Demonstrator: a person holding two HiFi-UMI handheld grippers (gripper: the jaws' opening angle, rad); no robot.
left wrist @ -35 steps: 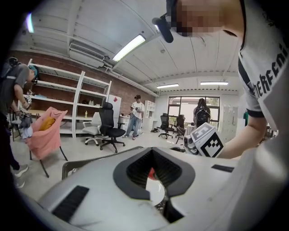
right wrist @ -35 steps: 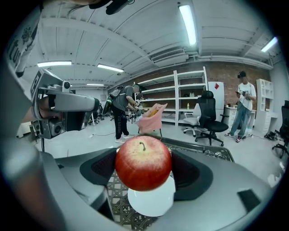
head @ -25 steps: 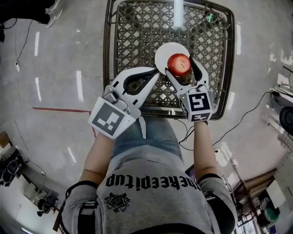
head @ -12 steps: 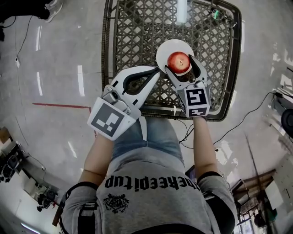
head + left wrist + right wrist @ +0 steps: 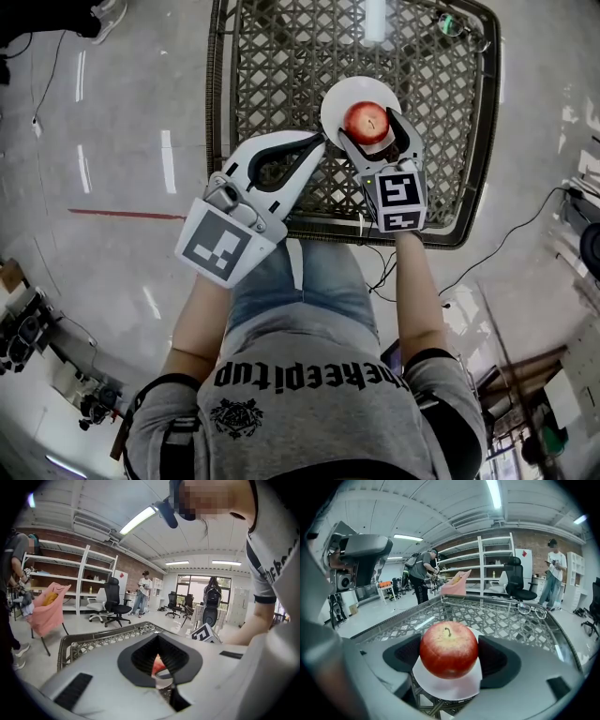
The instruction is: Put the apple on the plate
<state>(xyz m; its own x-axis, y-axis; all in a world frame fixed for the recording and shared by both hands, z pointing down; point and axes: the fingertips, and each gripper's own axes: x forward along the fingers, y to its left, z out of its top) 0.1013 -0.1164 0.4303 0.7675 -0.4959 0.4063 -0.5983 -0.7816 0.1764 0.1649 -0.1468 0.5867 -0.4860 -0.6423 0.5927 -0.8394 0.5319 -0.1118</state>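
Observation:
A red apple [image 5: 366, 122] [image 5: 449, 649] sits between the pads of my right gripper [image 5: 371, 131] [image 5: 449, 657], which is shut on it. The apple is right over the small white plate [image 5: 352, 92] [image 5: 451, 690]; I cannot tell whether it touches the plate. The plate rests on a lattice-topped table [image 5: 281, 56]. My left gripper [image 5: 322, 142] [image 5: 164, 686] is shut with nothing in it, its tips just left of the plate's near edge. Through the opening in its jaws the left gripper view shows a sliver of the apple [image 5: 158, 665].
A pair of glasses [image 5: 459, 23] [image 5: 529, 610] lies at the table's far right corner. The table's raised rim [image 5: 217, 112] runs along its edges. Cables [image 5: 506, 234] trail over the floor to the right. People, office chairs and shelves stand farther back in the room.
My right gripper has carried the apple slightly farther over the plate. The left gripper has stayed beside the plate, still shut.

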